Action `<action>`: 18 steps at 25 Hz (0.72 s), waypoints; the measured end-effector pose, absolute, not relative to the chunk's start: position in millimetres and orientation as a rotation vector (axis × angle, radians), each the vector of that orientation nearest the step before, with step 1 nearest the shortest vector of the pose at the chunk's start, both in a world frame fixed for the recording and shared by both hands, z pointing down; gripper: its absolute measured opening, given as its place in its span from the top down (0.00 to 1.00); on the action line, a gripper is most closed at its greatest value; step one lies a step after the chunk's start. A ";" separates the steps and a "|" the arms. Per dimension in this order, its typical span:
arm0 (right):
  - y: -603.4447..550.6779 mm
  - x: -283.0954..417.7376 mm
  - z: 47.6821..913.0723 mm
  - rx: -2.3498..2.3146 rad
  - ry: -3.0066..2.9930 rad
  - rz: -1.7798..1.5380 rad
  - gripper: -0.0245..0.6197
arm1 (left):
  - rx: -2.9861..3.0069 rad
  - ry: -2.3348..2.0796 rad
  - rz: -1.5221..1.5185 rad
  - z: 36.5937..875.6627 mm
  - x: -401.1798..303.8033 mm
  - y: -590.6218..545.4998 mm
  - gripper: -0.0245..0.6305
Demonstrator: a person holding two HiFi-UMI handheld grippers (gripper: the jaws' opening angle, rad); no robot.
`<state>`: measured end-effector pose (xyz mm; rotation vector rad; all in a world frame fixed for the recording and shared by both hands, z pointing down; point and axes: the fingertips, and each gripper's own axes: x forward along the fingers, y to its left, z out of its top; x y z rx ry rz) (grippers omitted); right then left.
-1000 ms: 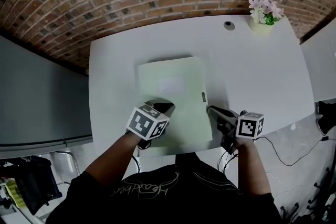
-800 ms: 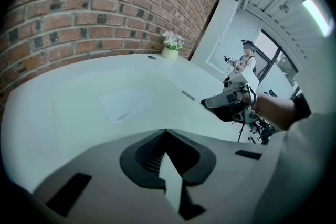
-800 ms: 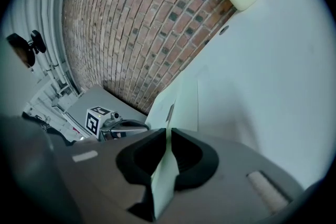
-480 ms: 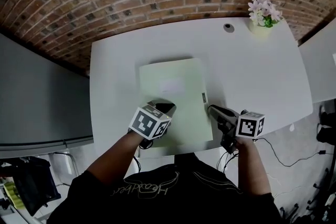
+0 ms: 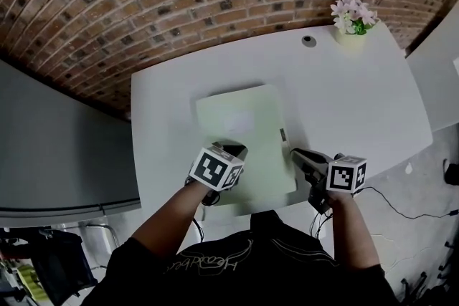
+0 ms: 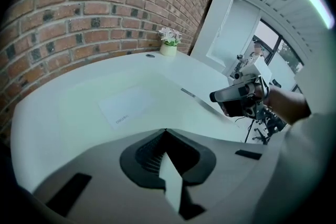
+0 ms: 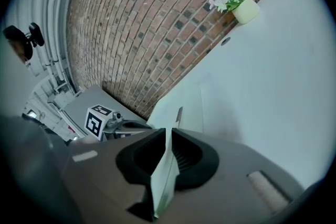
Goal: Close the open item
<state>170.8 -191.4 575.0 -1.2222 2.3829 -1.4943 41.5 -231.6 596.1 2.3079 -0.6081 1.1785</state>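
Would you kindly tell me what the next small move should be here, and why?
Probably draw both grippers back from the folder. The green folder already lies flat and shut on the table, label up; the left gripper is over its near part and the right gripper beside its right edge, both with jaws together on nothing.

At 6 o'clock in the head view I wear a black top (image 5: 247,272) with pale looping script across the chest. My left gripper (image 5: 233,150) and right gripper (image 5: 295,153) have grey bodies and black ribbed jaws. Each carries a white cube (image 5: 215,168) with black square markers.
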 end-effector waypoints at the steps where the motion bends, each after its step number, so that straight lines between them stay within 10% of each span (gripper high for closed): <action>1: -188.9 171.3 574.4 -1.232 2.389 -1.489 0.90 | 2.319 -0.621 1.200 595.0 42.6 -231.2 0.96; 18: -155.2 164.4 522.3 -1.240 2.454 -1.353 0.90 | 2.402 -0.643 1.197 557.6 57.2 -204.6 0.96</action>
